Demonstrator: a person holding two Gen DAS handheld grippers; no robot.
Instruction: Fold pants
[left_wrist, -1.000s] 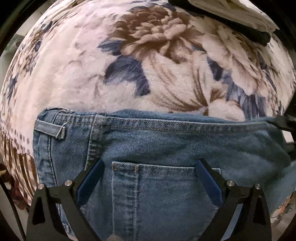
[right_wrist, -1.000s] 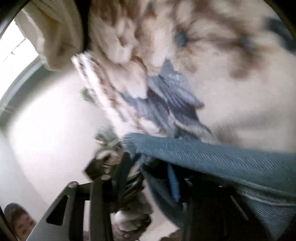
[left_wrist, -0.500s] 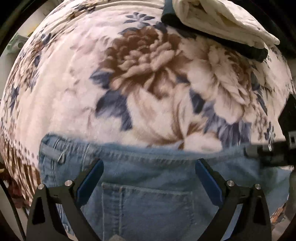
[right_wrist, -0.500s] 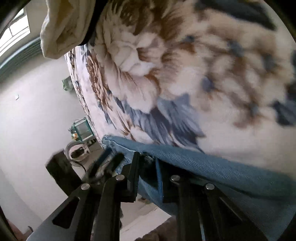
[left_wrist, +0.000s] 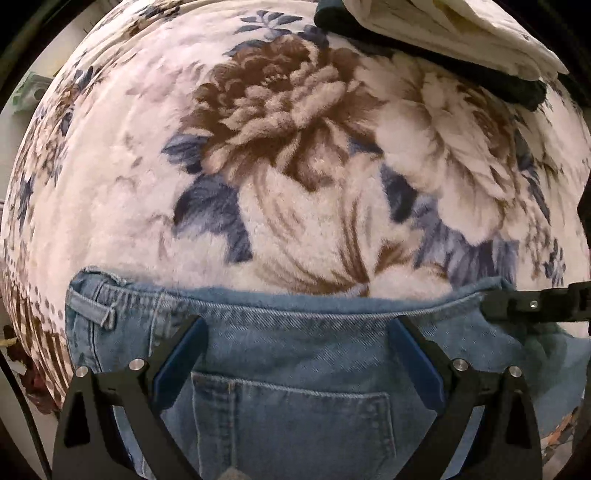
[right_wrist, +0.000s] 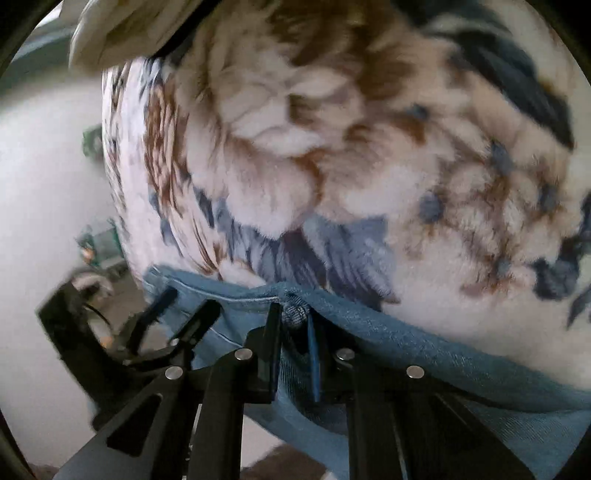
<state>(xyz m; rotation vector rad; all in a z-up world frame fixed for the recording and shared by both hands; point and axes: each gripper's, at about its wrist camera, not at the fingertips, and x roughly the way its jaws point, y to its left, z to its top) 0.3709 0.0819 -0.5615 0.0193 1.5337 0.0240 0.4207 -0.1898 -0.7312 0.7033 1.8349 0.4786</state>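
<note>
Blue denim pants (left_wrist: 295, 354) lie on a plush floral blanket (left_wrist: 288, 177) printed with brown, cream and blue-grey flowers; whether a bed or a table is under the blanket cannot be told. In the left wrist view the waistband runs across the lower part of the frame, with a belt loop (left_wrist: 96, 312) near its left end and a back pocket (left_wrist: 291, 421) below centre. The left gripper (left_wrist: 295, 347) points down over the pants, its blue-padded fingers (left_wrist: 181, 365) spread wide apart on either side of the pocket area, with nothing clamped between them; whether the tips touch the denim cannot be told. At the right end of the waistband the right gripper (left_wrist: 491, 306) appears from the side, its black fingers on the cloth edge. In the right wrist view the right gripper (right_wrist: 295, 321) has its fingers nearly together and closing, with a bunched fold of the waistband edge (right_wrist: 293, 314) pinched between the black finger and the blue pad. That view is somewhat blurred. The left gripper (right_wrist: 159, 317) shows at lower left, beyond the denim. At the far edge of the blanket sits a pile of folded cream cloth (left_wrist: 461, 33) on top of a dark garment (left_wrist: 517, 88), well apart from the pants.
</note>
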